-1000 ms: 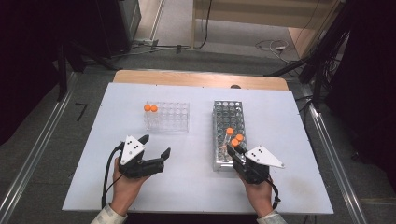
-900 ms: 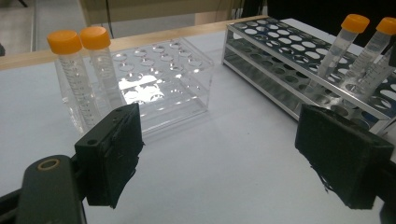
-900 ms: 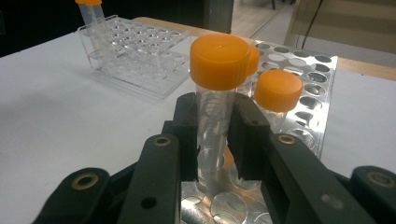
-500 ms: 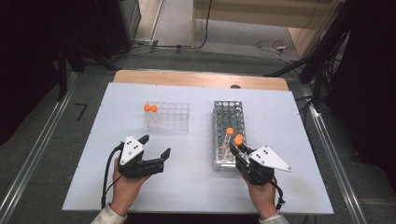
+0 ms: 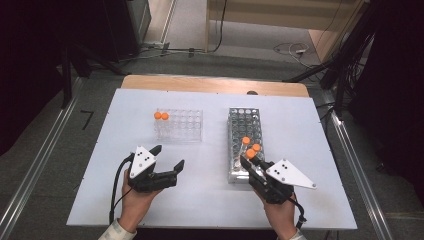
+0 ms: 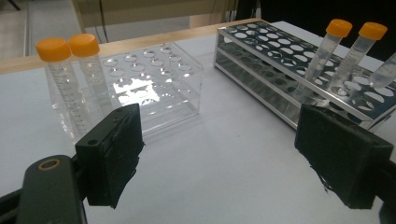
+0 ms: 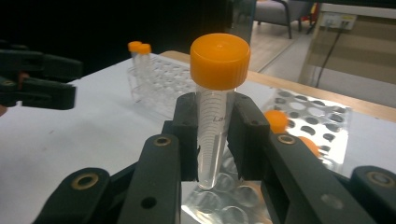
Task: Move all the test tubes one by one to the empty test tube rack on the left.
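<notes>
The right tongs (image 7: 212,135) clamp a clear tube (image 7: 214,126) with an orange cap just below that cap, holding it upright with its tip clear above the near end of the metal rack (image 5: 239,125), which stands at about 3 o'clock of the white worktop (image 5: 300,120). Two more capped tubes (image 6: 345,56) stand in that rack. At 7 o'clock, the left tongs (image 6: 233,158) hang wide apart with nothing between them, facing a clear rack (image 6: 159,79) with two capped tubes (image 6: 70,79) at its far left corner.

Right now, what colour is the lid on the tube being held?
Orange cap; clearest in the right gripper view.
</notes>
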Demonstrator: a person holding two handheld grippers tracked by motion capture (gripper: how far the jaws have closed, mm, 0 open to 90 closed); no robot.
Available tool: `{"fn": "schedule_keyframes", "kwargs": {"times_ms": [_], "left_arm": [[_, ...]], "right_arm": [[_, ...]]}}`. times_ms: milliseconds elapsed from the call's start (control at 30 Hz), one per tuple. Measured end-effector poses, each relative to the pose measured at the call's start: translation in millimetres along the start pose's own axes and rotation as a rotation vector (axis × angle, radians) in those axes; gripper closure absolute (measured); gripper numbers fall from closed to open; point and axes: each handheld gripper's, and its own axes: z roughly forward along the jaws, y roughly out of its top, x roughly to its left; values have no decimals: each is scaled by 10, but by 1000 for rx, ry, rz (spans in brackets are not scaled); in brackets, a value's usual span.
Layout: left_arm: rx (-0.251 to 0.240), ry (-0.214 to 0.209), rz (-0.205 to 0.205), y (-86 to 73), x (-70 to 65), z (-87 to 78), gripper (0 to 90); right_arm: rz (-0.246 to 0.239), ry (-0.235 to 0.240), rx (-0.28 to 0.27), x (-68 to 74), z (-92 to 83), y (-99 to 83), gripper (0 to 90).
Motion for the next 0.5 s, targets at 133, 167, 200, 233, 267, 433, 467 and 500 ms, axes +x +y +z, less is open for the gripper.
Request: {"fn": "schedule_keyframes", "kwargs": {"times_ms": [133,167,200,233,267,433,467,500], "left_arm": [[-6,-9,2,14,-21,-18,159],[-11,-7,0,17,-27,-25,159],[-12,-9,0,22,-28,-34,162],[-15,-10,2,27,-29,-41,164],[-17,-13,0,34,-31,-50,165],[-39,-28,-2,84,-61,-107,174],[-43,-30,1,97,-73,-121,178],[-47,-37,2,110,-89,-136,184]], "right_arm": [[-15,48,23,134,139,6,716],[-21,59,29,167,180,8,716],[-21,71,36,205,220,9,716],[-26,82,40,244,262,11,716],[-35,93,46,284,306,11,716],[-43,142,87,465,521,8,717],[-48,149,94,499,563,6,716],[-52,155,103,533,601,2,717]]}}
